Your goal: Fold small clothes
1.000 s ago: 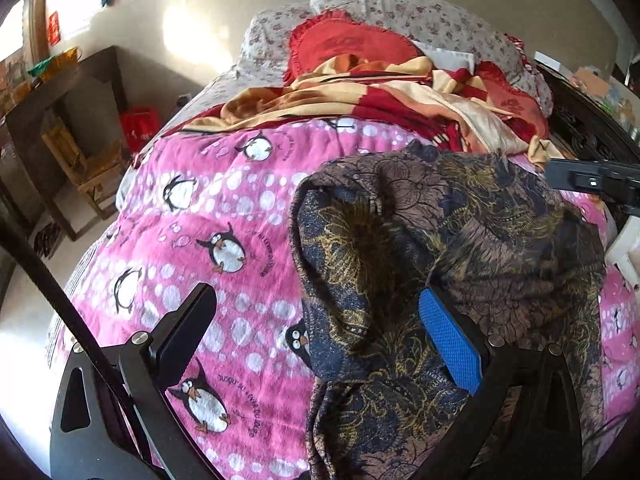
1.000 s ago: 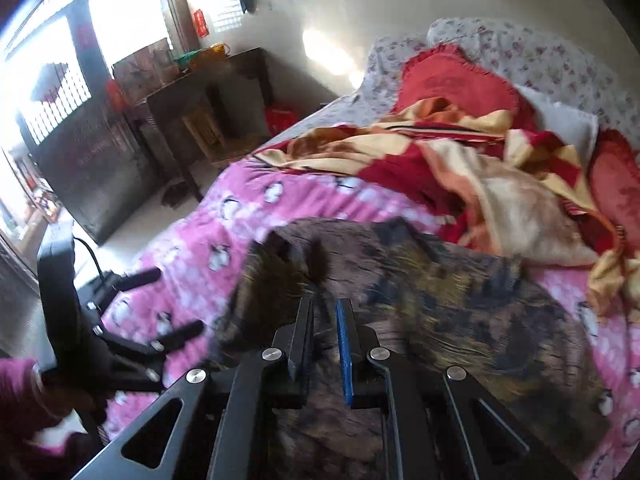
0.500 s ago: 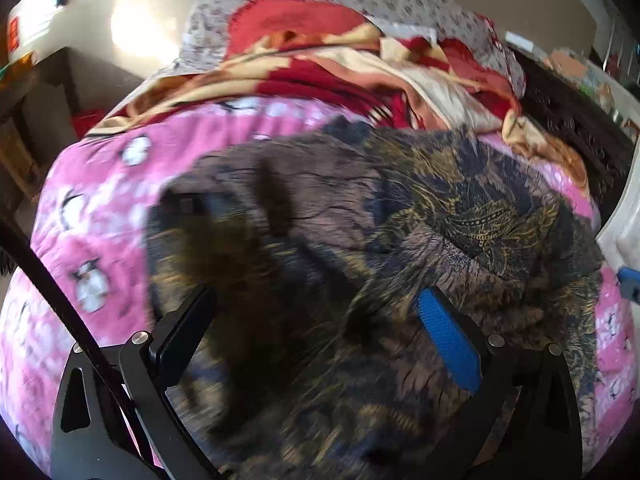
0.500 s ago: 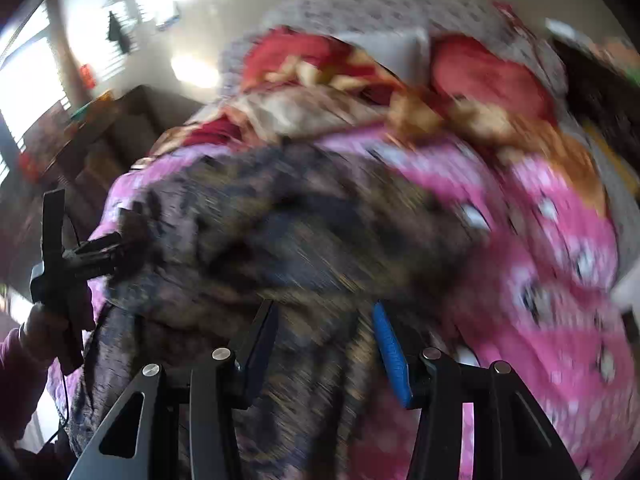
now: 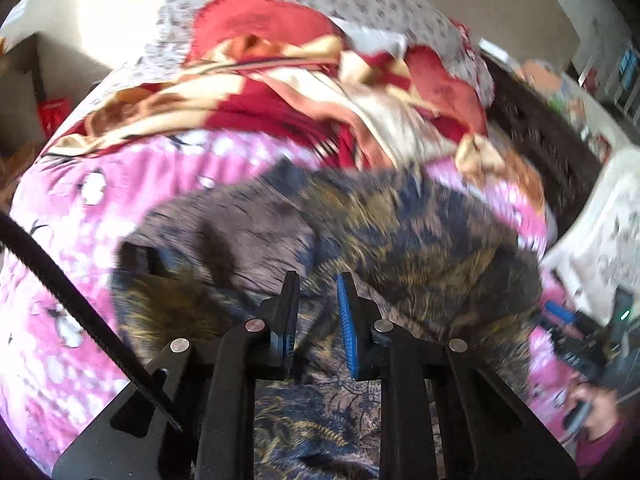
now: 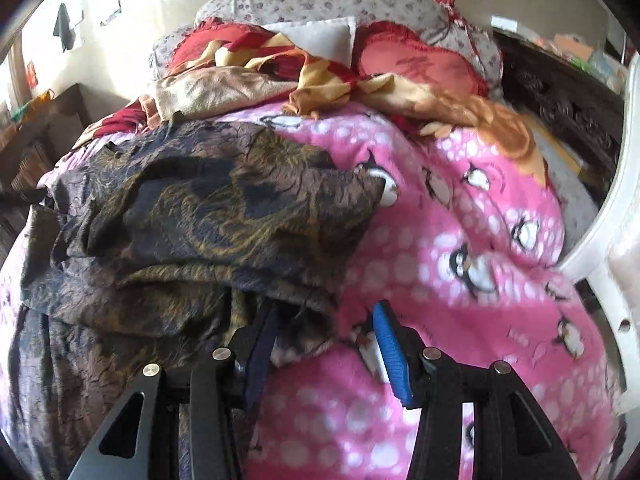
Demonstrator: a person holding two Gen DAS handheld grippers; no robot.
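A dark brown and navy garment with a gold pattern (image 5: 400,240) lies crumpled on the pink penguin blanket (image 5: 72,208). My left gripper (image 5: 318,304) points down onto its middle. The jaws are closing, and a ridge of the cloth is pinched between the pads. In the right wrist view the garment (image 6: 208,208) fills the left half. My right gripper (image 6: 324,344) stands open at its near right corner. The dark left finger (image 6: 260,340) is tucked under the cloth's edge. The blue pad (image 6: 390,352) hangs over bare blanket (image 6: 460,208).
A red and cream blanket (image 6: 260,76), red cushions (image 6: 420,64) and floral pillows (image 6: 320,0) pile up at the bed's head. A white plastic chair (image 6: 612,216) stands by the right side. A person's hand (image 5: 592,404) shows at the left wrist view's lower right. Dark wooden furniture (image 6: 560,92) stands behind the chair.
The left jaws went from wide apart to narrow over the garment as the gripper moved onto its middle. The right gripper let go of the cloth, opened and swung to the garment's right corner.
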